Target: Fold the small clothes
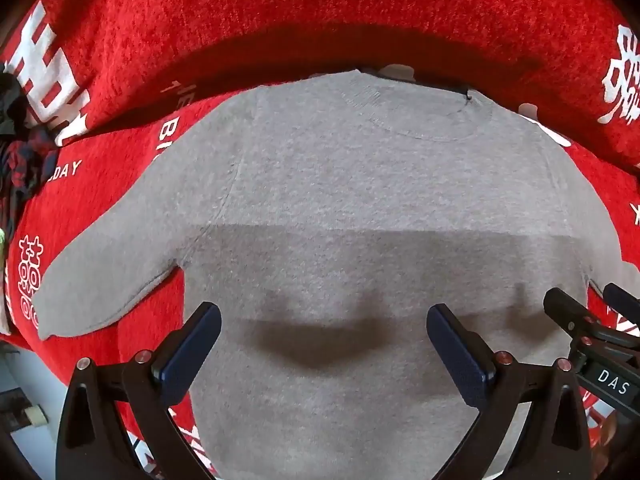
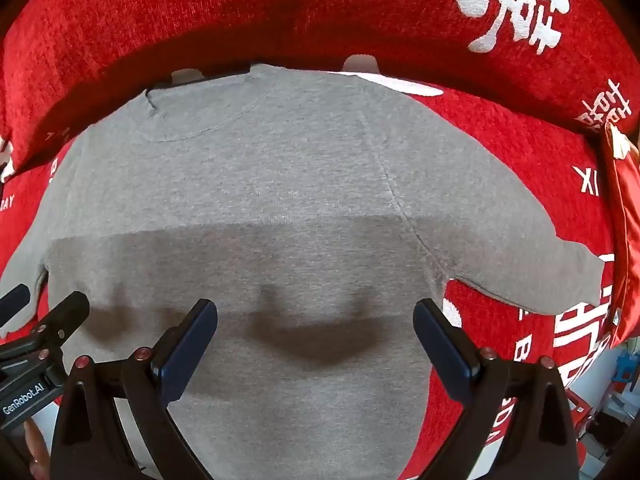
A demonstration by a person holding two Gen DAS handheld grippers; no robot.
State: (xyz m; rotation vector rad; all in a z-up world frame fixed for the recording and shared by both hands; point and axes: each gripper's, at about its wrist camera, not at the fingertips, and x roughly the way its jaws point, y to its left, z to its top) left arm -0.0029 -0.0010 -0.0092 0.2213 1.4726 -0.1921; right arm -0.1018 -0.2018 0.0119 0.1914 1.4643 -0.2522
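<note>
A small grey long-sleeved sweater lies flat and spread out on a red blanket, neckline at the far side. It also shows in the right wrist view. Its left sleeve and right sleeve stick out to the sides. My left gripper is open and empty above the sweater's lower body. My right gripper is open and empty over the same area, just to the right of the left one. Each gripper shows at the edge of the other's view, the right one and the left one.
The red blanket with white lettering rises into a padded ridge behind the neckline. A dark plaid garment lies bunched at the far left. A red pouch lies at the right edge. Floor clutter shows beyond the blanket's right edge.
</note>
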